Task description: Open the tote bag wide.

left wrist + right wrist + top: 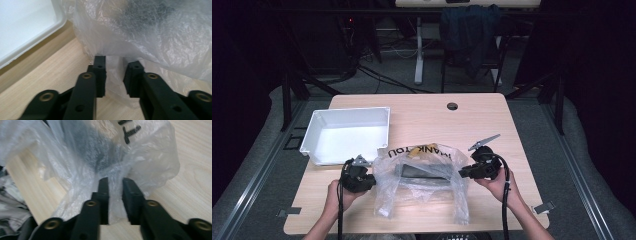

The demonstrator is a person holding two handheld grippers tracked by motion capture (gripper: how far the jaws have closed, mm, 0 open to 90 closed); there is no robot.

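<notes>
A clear plastic bag [422,182] printed "THANK YOU" lies at the table's front middle, with a dark flat object [424,171] inside it. My left gripper [371,181] is at the bag's left edge, and in the left gripper view [116,62] a fold of the film [115,75] sits pinched in the narrow gap between its jaws. At the bag's right edge is my right gripper [462,172]. In the right gripper view [115,181] bunched film [115,202] narrows in between its jaws. The bag is spread between the two.
A white bin [314,131], empty, stands on the wooden table [492,125] at the back left, its corner [30,37] close to my left gripper. A cable hole [452,106] is near the far edge. A chair with dark cloth [469,30] stands beyond the table.
</notes>
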